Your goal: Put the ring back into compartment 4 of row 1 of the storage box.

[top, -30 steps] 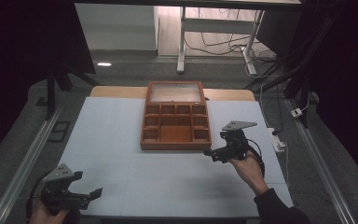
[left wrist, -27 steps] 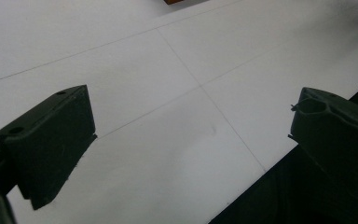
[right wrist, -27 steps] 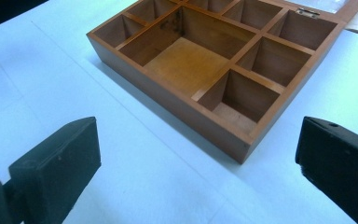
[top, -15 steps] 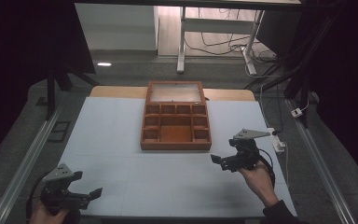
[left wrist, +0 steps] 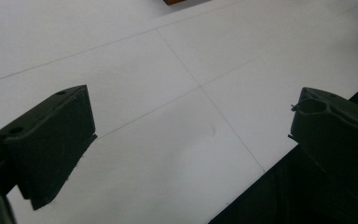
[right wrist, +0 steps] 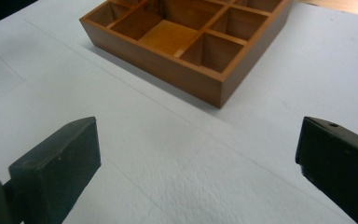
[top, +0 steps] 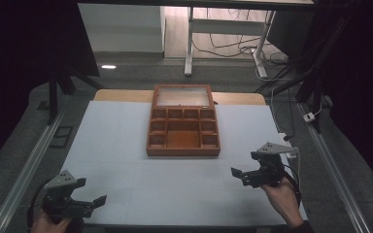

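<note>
- High view: a white-covered table [top: 126, 145] is being spanned by the scene, with a wooden compartment box [top: 183, 127] lying at its middle toward the far edge, lid tilted up at the back, compartments apparently empty.
- The box is being seen square to the table edges, its long axis running away from the person.
- The right gripper [top: 240, 174] is being held low over the near right of the table, jaws spread wide and gripping nothing; the box is lying ahead and to its left, near corner [right wrist: 221, 95] facing it.
- The left gripper [top: 97, 200] is being held at the near left corner, jaws likewise spread and empty, well apart from the box.
- Judgement: the right gripper is being favoured as the nearer one for any reach to the box.
</note>
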Tool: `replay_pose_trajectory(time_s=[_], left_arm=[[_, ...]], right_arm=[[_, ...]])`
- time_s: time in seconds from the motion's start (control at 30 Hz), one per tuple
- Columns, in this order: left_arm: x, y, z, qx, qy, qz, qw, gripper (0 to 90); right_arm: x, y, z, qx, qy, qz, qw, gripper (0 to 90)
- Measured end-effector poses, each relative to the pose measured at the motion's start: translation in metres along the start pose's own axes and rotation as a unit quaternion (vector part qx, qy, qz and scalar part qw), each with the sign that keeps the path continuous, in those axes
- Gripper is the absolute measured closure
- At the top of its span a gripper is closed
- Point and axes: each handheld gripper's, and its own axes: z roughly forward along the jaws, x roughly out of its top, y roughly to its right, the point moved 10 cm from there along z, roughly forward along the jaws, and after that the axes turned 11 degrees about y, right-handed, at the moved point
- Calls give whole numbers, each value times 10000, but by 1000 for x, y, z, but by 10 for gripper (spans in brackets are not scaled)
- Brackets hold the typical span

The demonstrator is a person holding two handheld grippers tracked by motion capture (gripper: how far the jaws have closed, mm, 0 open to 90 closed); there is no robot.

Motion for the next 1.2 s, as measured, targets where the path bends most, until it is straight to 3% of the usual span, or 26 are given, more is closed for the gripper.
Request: replay_pose_trajectory(time_s=[0.47, 0.9, 1.2], left_arm=[[0, 0, 0, 2, -2, -8, 10000, 0], [0, 0, 0, 3, -5, -19, 10000, 0], [0, -1, 0, 9, -7, -27, 10000, 0]], right_arm=[[-24, 12, -31, -322, -75, 38, 9994, 0], [-48, 25, -59, -666, -45, 388, 9970, 0], [-63, 28, -74, -780, -91, 521, 9956, 0]])
